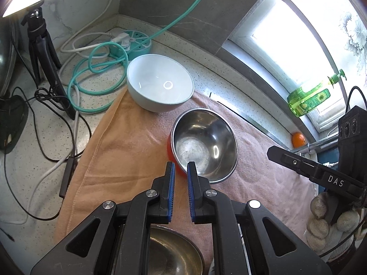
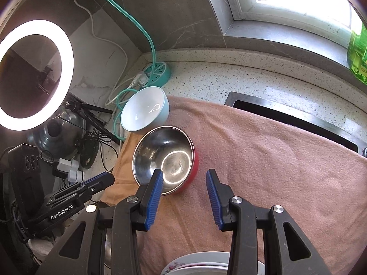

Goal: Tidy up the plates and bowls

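Note:
A steel bowl with a red outside [image 1: 204, 144] [image 2: 165, 158] sits on the pink towel [image 1: 263, 171] [image 2: 263, 160]. A pale blue-white bowl [image 1: 159, 84] [image 2: 144, 108] sits behind it at the towel's far edge. My left gripper [image 1: 181, 168] has its jaws a narrow gap apart astride the steel bowl's near rim, red wall between the pads. My right gripper [image 2: 184, 178] is open and empty just right of that bowl's near side. A second steel bowl [image 1: 174, 252] lies under my left gripper. Stacked white floral plates [image 2: 197, 265] lie under my right gripper.
A ring light [image 2: 34, 75], tripod [image 1: 43, 52], teal hose and socket hub [image 1: 135, 43] and cables [image 1: 45, 114] crowd the counter's left corner. A sink edge [image 2: 286, 112] lies beyond the towel. A green soap bottle [image 1: 309, 98] stands on the window sill, an orange [image 1: 298, 139] below.

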Motion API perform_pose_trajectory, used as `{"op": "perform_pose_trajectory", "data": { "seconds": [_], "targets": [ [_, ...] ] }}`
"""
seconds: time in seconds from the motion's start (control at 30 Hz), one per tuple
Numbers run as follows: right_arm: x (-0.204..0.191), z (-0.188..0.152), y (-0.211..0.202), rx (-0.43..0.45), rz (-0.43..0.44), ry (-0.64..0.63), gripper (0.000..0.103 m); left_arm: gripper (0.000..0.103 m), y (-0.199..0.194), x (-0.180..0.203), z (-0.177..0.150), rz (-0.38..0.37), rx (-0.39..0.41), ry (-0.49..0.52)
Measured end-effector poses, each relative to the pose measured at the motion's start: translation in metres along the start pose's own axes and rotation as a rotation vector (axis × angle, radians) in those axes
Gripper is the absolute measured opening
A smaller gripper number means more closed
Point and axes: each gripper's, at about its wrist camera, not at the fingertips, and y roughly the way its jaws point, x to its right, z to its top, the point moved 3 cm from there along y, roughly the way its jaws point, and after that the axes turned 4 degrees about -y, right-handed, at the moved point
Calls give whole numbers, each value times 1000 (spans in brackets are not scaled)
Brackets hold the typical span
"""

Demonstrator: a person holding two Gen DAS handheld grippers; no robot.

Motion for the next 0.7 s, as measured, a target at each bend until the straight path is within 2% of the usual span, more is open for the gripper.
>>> {"op": "perform_pose_trajectory", "data": {
  "seconds": [0.33,0.5,0.7],
  "targets": [
    [12,7,26,-33,15,53,35,9,17,-5,9,-5,-40,-41],
    [17,12,36,-50,38,86,35,9,32,-11,14,-15,-85,-80],
    [23,16,45,-68,47,114,33,9,37,-12,17,-7,-86,-89]
  ]
}}
